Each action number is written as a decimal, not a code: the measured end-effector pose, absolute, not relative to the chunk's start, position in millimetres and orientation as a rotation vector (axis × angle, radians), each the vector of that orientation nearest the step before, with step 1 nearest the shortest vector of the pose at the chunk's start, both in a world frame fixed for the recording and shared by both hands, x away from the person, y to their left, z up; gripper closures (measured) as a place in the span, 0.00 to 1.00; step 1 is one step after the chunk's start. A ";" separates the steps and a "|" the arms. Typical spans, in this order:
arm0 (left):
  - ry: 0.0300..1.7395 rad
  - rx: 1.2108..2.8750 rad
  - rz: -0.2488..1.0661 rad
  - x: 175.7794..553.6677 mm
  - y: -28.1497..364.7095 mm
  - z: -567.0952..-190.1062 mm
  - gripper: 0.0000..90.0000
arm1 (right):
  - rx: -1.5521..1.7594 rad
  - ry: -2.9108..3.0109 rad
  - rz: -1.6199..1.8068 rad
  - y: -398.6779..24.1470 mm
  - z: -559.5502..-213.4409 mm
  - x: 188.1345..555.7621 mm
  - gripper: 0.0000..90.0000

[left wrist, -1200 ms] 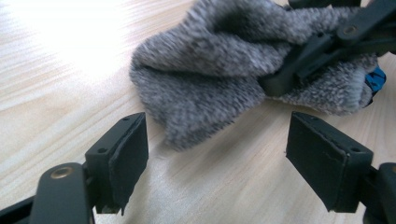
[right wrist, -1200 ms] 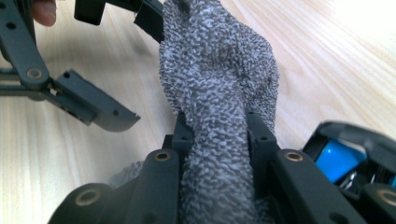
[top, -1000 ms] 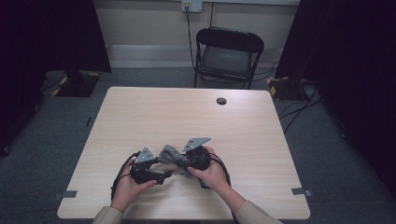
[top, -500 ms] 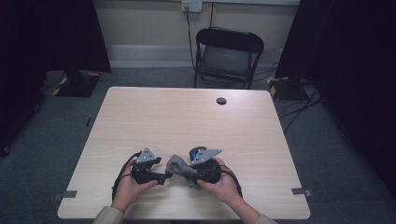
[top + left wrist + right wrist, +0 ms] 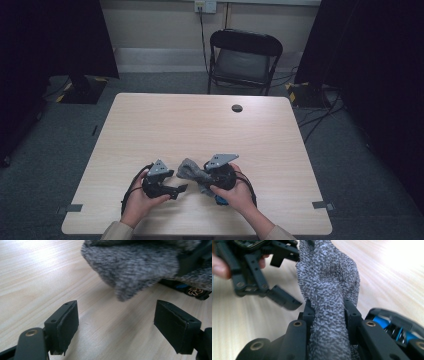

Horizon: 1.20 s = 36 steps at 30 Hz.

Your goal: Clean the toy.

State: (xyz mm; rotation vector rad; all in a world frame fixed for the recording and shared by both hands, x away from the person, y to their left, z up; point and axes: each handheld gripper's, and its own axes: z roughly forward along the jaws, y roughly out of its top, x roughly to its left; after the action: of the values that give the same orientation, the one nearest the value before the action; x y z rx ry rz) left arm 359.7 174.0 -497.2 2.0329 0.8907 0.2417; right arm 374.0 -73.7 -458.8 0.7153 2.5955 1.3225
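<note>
Jaws of our right gripper (image 5: pixel 329 312) are clamping a grey knitted woollen sock (image 5: pixel 329 285), bunched between the pads and hanging just above the pale wooden table (image 5: pixel 200 125). We are holding our left gripper (image 5: pixel 116 322) with jaws standing wide, nothing between them, the sock's loose end hanging just ahead. Both grippers are sitting near the table's front edge.

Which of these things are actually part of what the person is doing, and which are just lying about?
In use:
- grey sock
- right hand-held gripper, clamped on the sock
- left hand-held gripper, jaws open near it
- wooden table

Lying about:
- folding chair
- black grommet in the tabletop
</note>
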 end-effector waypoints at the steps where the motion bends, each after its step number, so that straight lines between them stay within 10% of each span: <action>1: 0.891 2.034 0.243 360.0 174.3 -497.5 0.22 | 0.713 2.598 1.320 -75.1 -458.8 371.7 0.77; 16: 0.903 2.038 0.250 361.5 174.6 -497.6 0.22 | 0.669 2.664 1.306 -101.2 -463.3 329.3 0.78; 36: 0.886 2.033 0.231 358.7 174.2 -497.5 0.22 | 0.751 2.569 1.396 -95.5 -442.3 367.1 0.78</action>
State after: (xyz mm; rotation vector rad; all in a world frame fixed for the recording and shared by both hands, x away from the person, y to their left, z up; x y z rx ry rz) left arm 358.7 174.2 -497.5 2.0334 0.8863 0.2312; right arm 367.1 -95.5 -442.3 0.7515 2.5685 1.3955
